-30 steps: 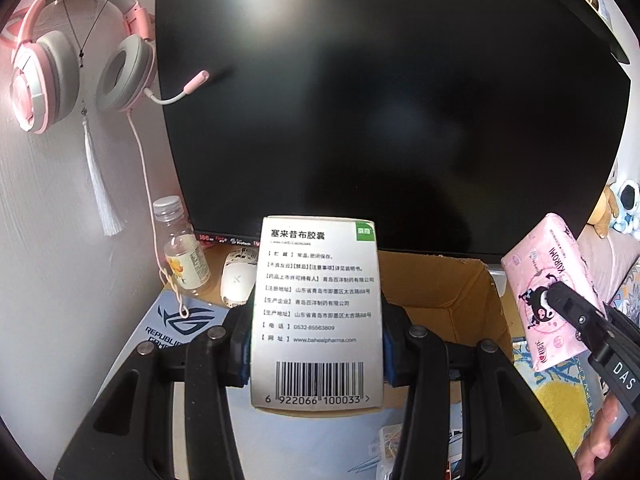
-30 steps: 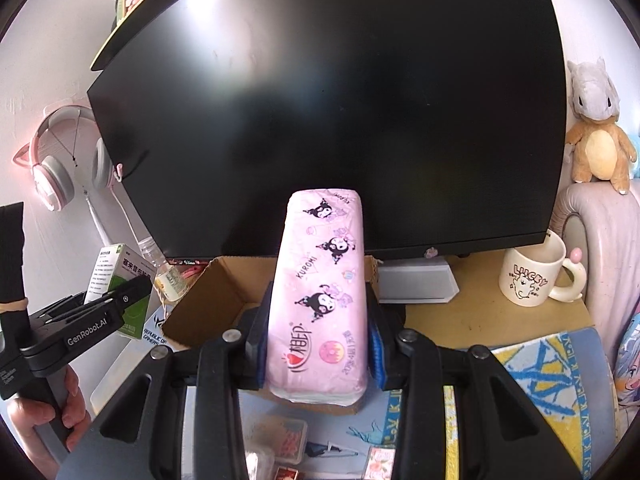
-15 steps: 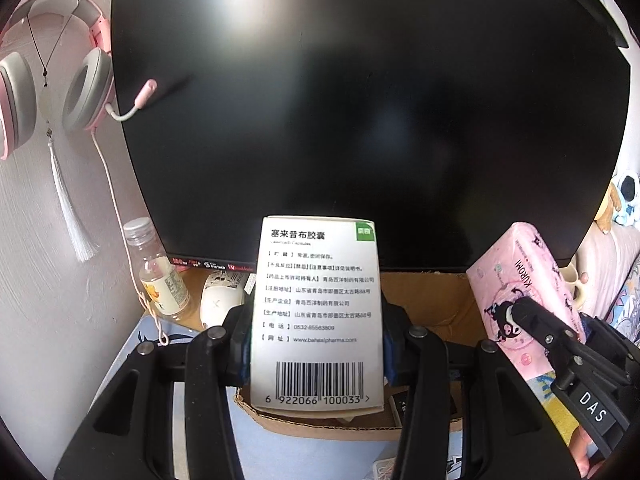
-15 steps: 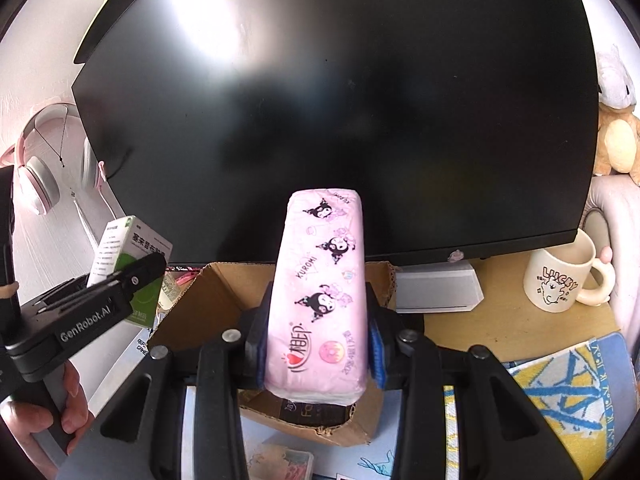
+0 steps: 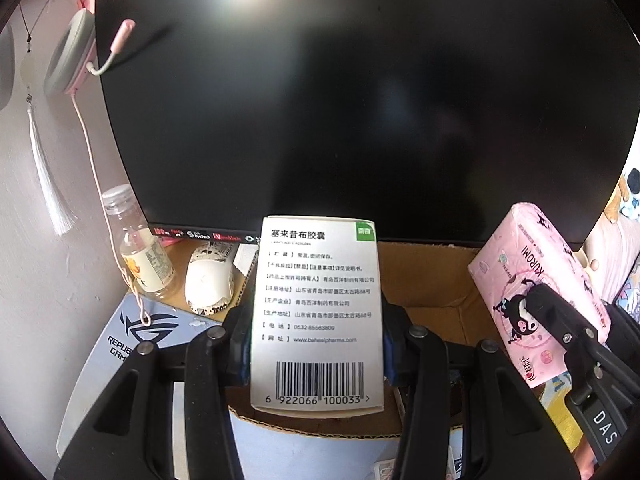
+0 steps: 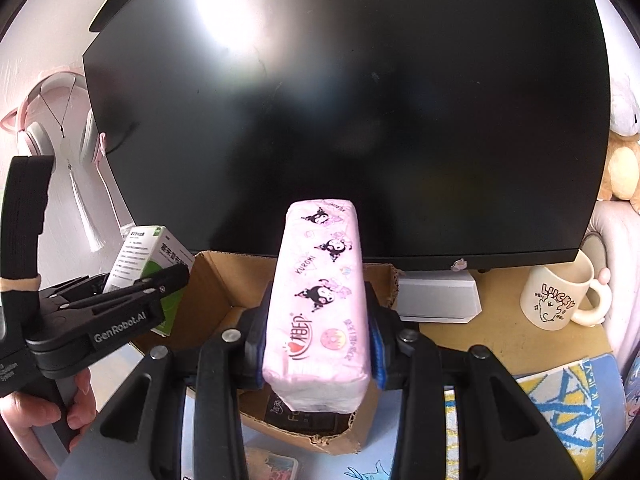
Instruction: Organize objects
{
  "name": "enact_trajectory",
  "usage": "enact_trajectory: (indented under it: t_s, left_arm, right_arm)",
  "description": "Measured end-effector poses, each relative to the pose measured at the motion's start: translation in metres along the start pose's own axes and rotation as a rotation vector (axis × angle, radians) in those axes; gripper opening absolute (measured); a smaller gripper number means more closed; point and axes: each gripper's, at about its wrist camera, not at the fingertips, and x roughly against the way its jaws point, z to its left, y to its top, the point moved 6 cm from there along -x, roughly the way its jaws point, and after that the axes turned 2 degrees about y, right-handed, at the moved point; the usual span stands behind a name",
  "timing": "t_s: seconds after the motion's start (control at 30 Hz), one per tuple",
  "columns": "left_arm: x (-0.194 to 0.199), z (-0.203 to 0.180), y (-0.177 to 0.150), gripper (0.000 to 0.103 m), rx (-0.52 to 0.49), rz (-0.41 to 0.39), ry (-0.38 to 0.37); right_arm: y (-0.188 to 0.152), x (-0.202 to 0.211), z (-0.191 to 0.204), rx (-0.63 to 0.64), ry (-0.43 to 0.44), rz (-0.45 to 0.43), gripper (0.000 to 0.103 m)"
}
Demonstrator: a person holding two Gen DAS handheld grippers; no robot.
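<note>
My left gripper [image 5: 316, 344] clamps a white medicine box [image 5: 316, 312] at lower centre; my right gripper [image 6: 318, 336] squeezes a pink tissue pack [image 6: 320, 300] likewise. Both hang over the open cardboard box [image 6: 216, 292] just behind, with the black monitor [image 6: 360, 112] filling the upper frame beyond

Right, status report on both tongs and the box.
Left tongs shut on medicine box. Right tongs shut on tissue pack. Both over cardboard box. Nothing in the way.

Both wrist views face the monitor [image 5: 360, 100] closely, side by side.
</note>
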Motion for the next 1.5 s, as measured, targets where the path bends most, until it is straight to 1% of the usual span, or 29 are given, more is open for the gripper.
enact_trajectory:
  t_s: [0.17, 0.3, 0.4, 0.5, 0.67, 0.73, 0.87, 1.07, 1.3, 1.33, 1.37, 1.47, 1.5]
  left_arm:
    - [-0.006, 0.001, -0.003, 0.045, -0.002, 0.009, 0.003]
    - [-0.01, 0.002, -0.005, 0.045, 0.012, 0.019, -0.005]
    - [-0.015, 0.004, -0.008, 0.045, 0.018, 0.036, -0.009]
    - [-0.022, 0.006, -0.011, 0.045, 0.017, 0.054, -0.001]
    - [-0.029, 0.008, -0.015, 0.046, 0.01, 0.089, 0.021]
    - [-0.032, 0.008, -0.017, 0.046, 0.002, 0.102, 0.027]
    - [-0.034, 0.009, -0.02, 0.046, 0.014, 0.13, 0.026]
    - [-0.037, 0.012, -0.023, 0.047, 0.013, 0.14, 0.042]
    - [-0.035, 0.012, -0.024, 0.048, 0.021, 0.145, 0.03]
    - [-0.035, 0.013, -0.024, 0.057, 0.022, 0.142, 0.037]
    - [-0.034, 0.014, -0.023, 0.071, 0.025, 0.133, 0.049]
    - [-0.029, 0.015, -0.02, 0.076, 0.036, 0.11, 0.041]
    - [-0.028, 0.016, -0.02, 0.077, 0.035, 0.105, 0.045]
  right_arm:
    - [0.001, -0.002, 0.001, 0.008, -0.001, -0.01, 0.041]
    - [0.001, 0.001, 0.005, 0.004, 0.023, -0.014, 0.041]
    - [-0.002, -0.003, 0.008, 0.023, 0.015, -0.006, 0.041]
    - [-0.009, -0.012, 0.007, 0.015, 0.01, 0.028, 0.041]
    - [-0.021, -0.029, 0.007, 0.015, -0.014, 0.125, 0.041]
    - [-0.026, -0.033, 0.005, 0.032, -0.027, 0.142, 0.041]
    - [-0.032, -0.04, 0.006, 0.042, -0.023, 0.159, 0.041]
    - [-0.035, -0.034, 0.012, 0.043, -0.027, 0.158, 0.042]
    - [-0.034, -0.031, 0.011, 0.049, -0.024, 0.148, 0.043]
    - [-0.033, -0.03, 0.01, 0.046, -0.021, 0.146, 0.043]
    - [-0.033, -0.03, 0.01, 0.042, -0.019, 0.145, 0.044]
    - [-0.03, -0.029, 0.009, 0.037, -0.013, 0.139, 0.047]
    - [-0.03, -0.028, 0.01, 0.039, -0.014, 0.138, 0.054]
